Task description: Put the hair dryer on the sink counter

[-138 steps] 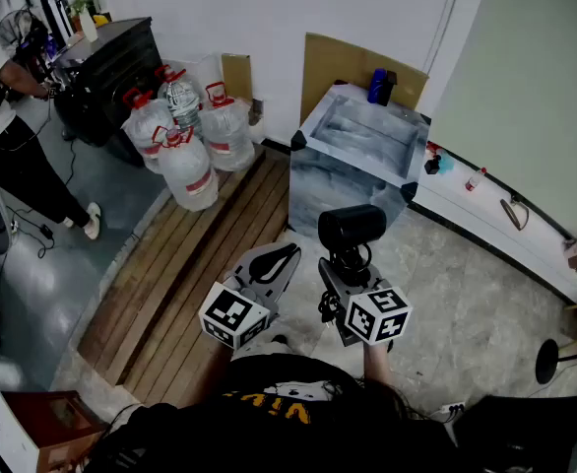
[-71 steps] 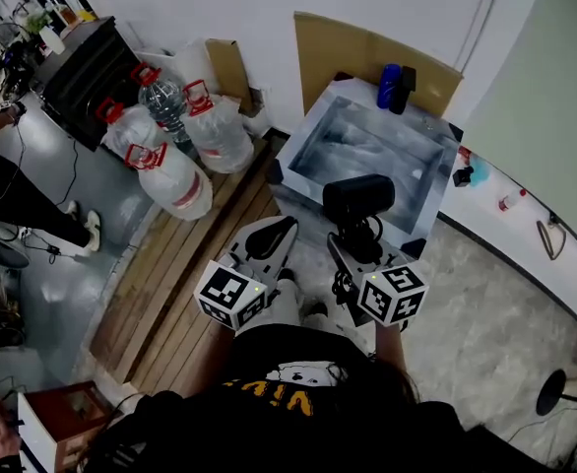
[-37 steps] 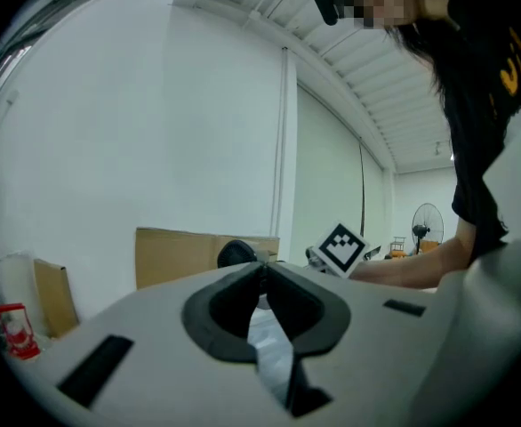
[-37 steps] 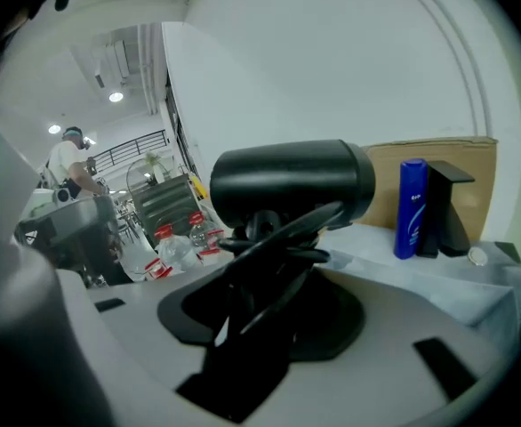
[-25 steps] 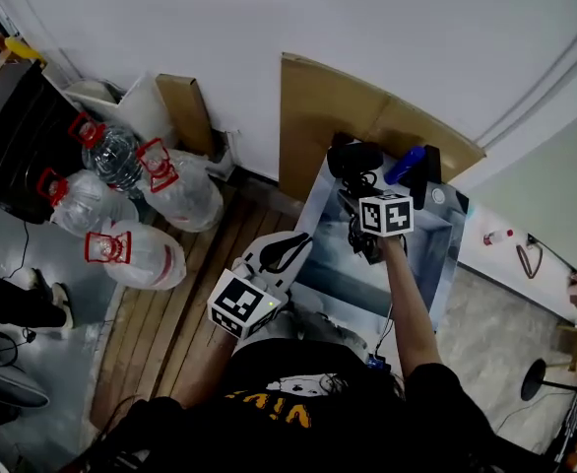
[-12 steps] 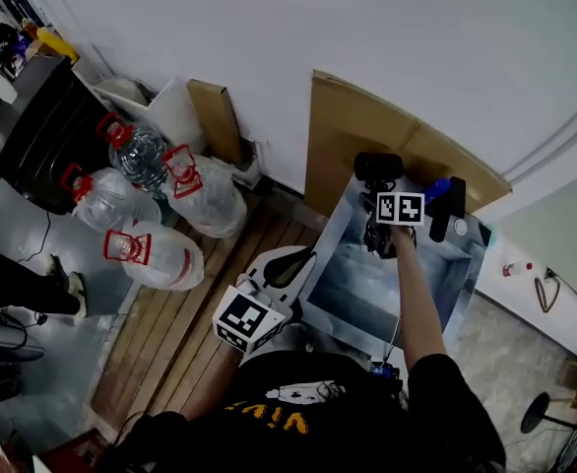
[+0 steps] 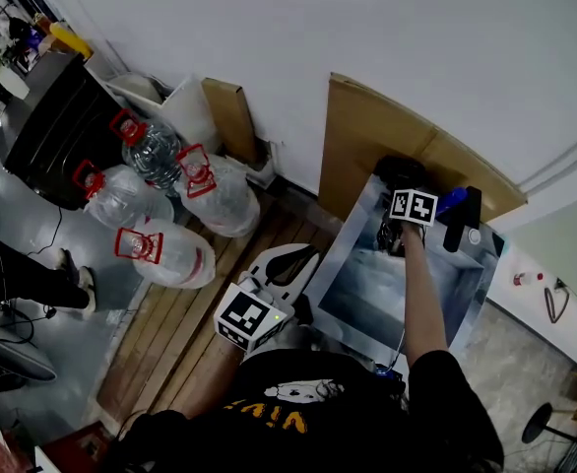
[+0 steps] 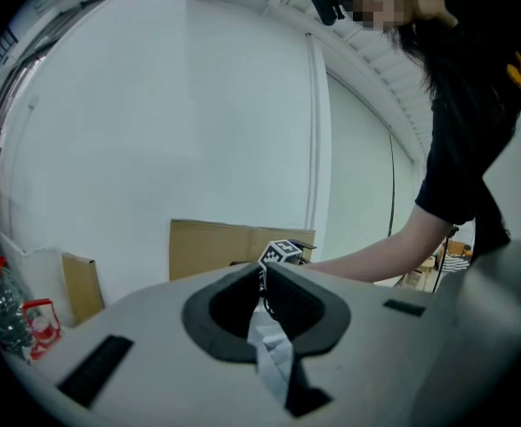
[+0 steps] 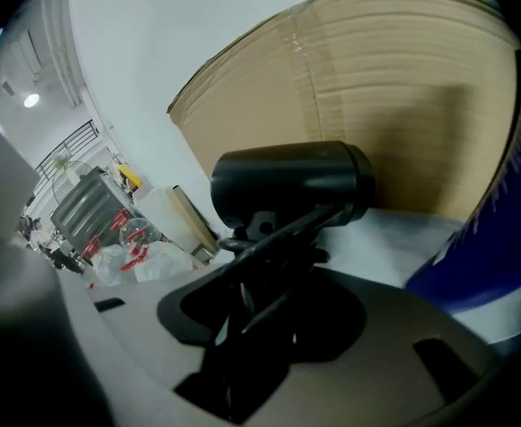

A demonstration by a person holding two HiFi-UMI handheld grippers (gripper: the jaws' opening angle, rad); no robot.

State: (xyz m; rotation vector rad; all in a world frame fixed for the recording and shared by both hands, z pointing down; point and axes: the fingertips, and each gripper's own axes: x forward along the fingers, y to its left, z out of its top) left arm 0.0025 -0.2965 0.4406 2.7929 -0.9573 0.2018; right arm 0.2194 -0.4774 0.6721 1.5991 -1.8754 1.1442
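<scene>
Right gripper (image 7: 398, 187) clenched on the handle of a black, barrel-bodied hair dryer (image 7: 399, 170), held at the back left corner of the pale marbled sink counter (image 7: 342, 260); contact unclear. Left gripper (image 7: 287, 264) closed on nothing, low beside the counter. Risk: narrow ledge; released off-centre, the dryer could tip into the basin or nudge the blue bottle (image 7: 450, 199). Brown cardboard sheet (image 7: 367, 131) leans on the white wall; clear water jugs (image 7: 160, 254) stand on wooden planks.

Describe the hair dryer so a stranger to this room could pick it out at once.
Find the brown cardboard sheet leaning on the white wall behind the sink counter. At the counter's back corner, the right gripper holds the hair dryer by its handle: a stubby matte-black barrel, unlike the blue bottle beside it.
</scene>
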